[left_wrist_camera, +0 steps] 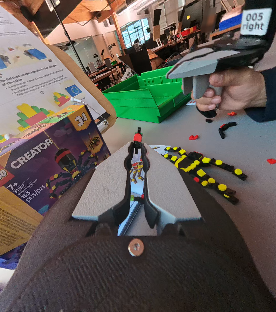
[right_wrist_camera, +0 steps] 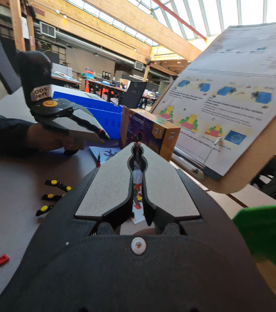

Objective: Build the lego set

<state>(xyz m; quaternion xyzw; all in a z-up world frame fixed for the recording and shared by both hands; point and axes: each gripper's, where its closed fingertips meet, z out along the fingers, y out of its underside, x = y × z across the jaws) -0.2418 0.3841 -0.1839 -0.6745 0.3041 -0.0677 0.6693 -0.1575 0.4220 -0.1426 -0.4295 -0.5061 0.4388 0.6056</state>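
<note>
My left gripper (left_wrist_camera: 137,145) is shut on a small black-and-red lego piece (left_wrist_camera: 137,137) that sticks out past its tips, held above the table. It also shows in the right wrist view (right_wrist_camera: 103,135), with the piece (right_wrist_camera: 101,132) in its tips. The black-and-yellow spider assembly (left_wrist_camera: 201,168) lies flat on the grey table to the right of it; its legs (right_wrist_camera: 58,184) show in the right wrist view. My right gripper (right_wrist_camera: 137,145) is shut with nothing visible in it, raised above the table (left_wrist_camera: 169,75). The instruction booklet (left_wrist_camera: 136,177) lies under my left gripper.
Loose red pieces (left_wrist_camera: 193,137) (left_wrist_camera: 271,161) (right_wrist_camera: 2,259) and a black piece (left_wrist_camera: 226,129) lie on the table. A green bin (left_wrist_camera: 144,98) stands behind, a blue bin (right_wrist_camera: 100,109) at the far side. The lego box (left_wrist_camera: 41,165) and an instruction sheet on a wooden board (right_wrist_camera: 226,104) stand close by. Left tips to right tips: about 11 centimeters.
</note>
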